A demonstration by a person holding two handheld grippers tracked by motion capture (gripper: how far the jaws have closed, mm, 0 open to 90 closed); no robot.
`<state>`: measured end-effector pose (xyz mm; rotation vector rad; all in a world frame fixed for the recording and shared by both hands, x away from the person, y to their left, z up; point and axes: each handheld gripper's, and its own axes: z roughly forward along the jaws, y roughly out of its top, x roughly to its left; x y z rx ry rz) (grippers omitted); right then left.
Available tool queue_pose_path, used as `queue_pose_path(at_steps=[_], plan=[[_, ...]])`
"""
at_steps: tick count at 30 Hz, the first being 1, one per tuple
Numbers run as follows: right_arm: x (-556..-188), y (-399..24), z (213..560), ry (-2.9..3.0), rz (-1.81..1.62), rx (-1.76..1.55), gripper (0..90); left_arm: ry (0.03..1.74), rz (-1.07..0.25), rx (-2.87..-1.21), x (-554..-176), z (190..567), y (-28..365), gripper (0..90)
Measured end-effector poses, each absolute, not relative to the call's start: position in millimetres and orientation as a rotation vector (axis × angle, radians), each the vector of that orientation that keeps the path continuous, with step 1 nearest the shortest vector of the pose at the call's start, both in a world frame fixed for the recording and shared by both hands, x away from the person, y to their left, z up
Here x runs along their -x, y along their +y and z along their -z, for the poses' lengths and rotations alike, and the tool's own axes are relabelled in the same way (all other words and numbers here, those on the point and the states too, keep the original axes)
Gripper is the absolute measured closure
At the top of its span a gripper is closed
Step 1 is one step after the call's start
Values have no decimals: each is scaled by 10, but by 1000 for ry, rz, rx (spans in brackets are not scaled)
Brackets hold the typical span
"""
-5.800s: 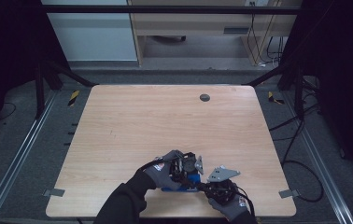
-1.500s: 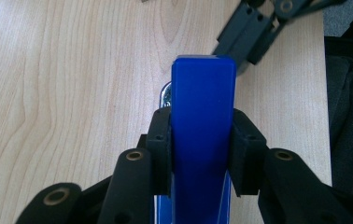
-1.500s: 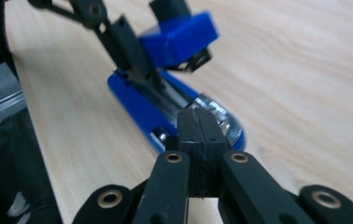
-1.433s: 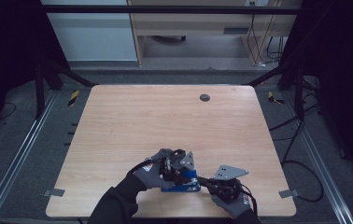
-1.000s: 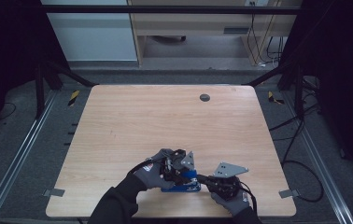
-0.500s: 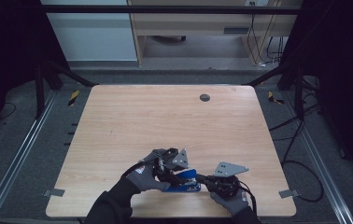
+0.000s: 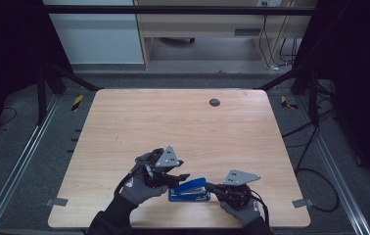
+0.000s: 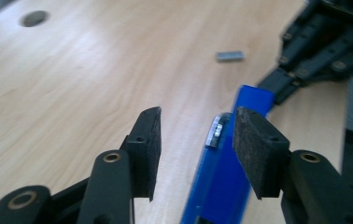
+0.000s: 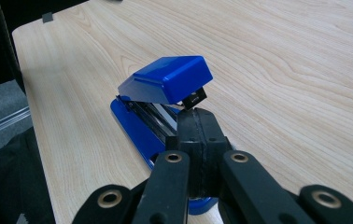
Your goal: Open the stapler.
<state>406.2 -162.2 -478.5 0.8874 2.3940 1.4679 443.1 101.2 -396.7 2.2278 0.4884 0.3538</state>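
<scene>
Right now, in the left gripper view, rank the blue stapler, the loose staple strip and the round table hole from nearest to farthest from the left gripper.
1. Blue stapler, beside the right-hand pad.
2. Staple strip, farther along the table, upper right.
3. Table hole, far upper left corner.

free room: most of the bench [image 7: 183, 127] is bare wood, wide open up top and to both sides | in the way: blue stapler [image 7: 189, 189] near the front edge, wedged between both hand-held grippers | small stuff: staple strip [image 8: 229, 56] lying loose, round hole [image 7: 214, 102] far back
</scene>
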Motion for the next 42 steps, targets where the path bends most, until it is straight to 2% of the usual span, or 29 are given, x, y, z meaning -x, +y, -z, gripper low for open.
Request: queue_pose_path(at_steps=[8,16,18,31,42], plan=[[-4060,-1609,4790,2398,-1466,-888,900,661,-509,-2105,-4414,4083,1056,578],[-4064,-1612,4791,2394,-1468,-899,900,794,-527,-1907,-4218,4303,1166,691],[-4063,-1612,4790,2393,-1469,-901,900,825,-564,-1902,-4169,4376,1176,719],[-4065,-1622,4780,2385,-1483,-905,900,890,-595,-1811,-3882,4627,1201,869],[-4066,-1617,4775,2384,-1488,-905,900,900,-605,-1802,-3627,4764,1126,898]])
